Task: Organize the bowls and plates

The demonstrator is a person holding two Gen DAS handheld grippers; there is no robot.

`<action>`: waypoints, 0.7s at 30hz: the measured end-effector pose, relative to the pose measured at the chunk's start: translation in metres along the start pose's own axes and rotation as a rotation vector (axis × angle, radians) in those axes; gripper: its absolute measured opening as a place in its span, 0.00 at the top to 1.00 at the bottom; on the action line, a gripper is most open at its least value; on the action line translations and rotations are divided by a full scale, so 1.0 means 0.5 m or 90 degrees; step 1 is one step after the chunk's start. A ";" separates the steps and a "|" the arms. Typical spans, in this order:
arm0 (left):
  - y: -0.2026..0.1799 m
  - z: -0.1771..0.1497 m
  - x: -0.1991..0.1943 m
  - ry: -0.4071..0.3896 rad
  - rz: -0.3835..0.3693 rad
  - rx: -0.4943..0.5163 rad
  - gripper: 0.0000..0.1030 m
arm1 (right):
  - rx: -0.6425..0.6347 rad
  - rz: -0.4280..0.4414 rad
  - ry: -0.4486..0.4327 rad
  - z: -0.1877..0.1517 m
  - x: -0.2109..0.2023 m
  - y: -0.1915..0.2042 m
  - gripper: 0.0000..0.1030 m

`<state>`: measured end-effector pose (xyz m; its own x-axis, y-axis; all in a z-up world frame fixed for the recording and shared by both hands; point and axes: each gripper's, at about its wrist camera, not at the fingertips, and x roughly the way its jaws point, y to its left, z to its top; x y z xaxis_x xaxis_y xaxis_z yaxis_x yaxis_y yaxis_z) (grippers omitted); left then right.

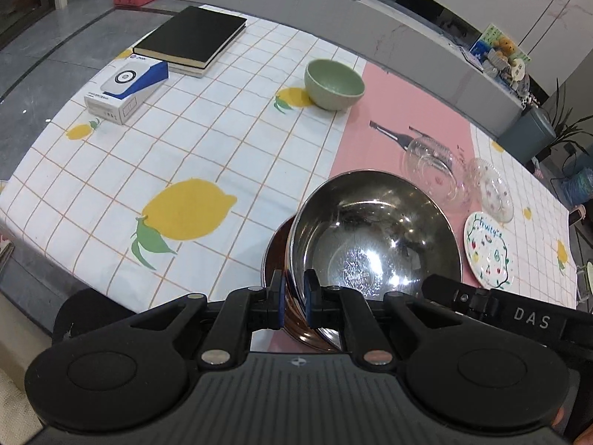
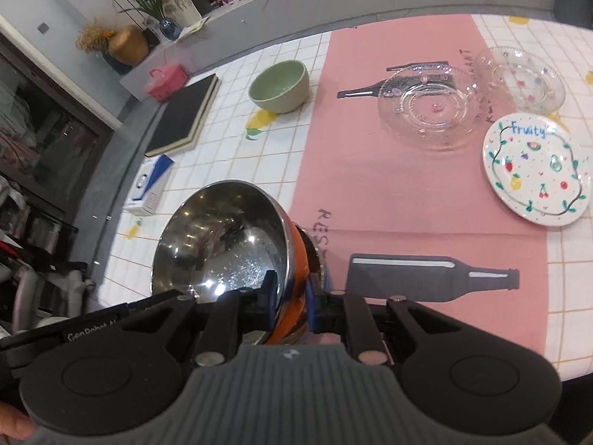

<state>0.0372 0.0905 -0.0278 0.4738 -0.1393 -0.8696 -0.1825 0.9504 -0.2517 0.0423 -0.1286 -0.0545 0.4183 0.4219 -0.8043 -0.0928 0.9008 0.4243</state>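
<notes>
Item: steel bowl [image 1: 374, 244], lower centre of both wrist views, tilted and carried by 2 grippers, the left gripper [image 1: 294, 296] pinching its near rim and the right gripper [image 2: 291, 298] clamped on the opposite, orange-sided rim, likely to keep it steady. A 2nd bowl seems nested beneath, though the view is poor. Awaiting sorting: green bowl [image 1: 334, 83] upper centre; 2 glass plates [image 2: 430, 105] and fruit-painted plate [image 2: 537, 170] grouped at right.

The surface [image 1: 229, 141], under a lemon-print cloth, carries black books [image 1: 191, 39] upper left, a green bowl [image 1: 334, 83], glass plates [image 2: 430, 107], a fruit-painted plate [image 2: 535, 168] right.
</notes>
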 end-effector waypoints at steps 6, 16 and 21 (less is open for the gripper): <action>0.012 -0.006 0.006 0.008 0.004 -0.004 0.89 | -0.010 -0.010 0.022 0.000 0.024 0.004 0.88; 0.014 -0.009 0.028 0.023 0.006 -0.002 0.89 | -0.018 -0.032 0.032 0.001 0.043 0.005 0.90; 0.013 -0.005 0.034 0.031 0.010 -0.001 0.88 | -0.015 -0.035 0.041 0.002 0.052 0.004 0.90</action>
<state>0.0420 0.0938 -0.0455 0.4287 -0.1376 -0.8929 -0.1916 0.9520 -0.2387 0.0541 -0.1157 -0.0742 0.3649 0.3773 -0.8512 -0.0928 0.9244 0.3699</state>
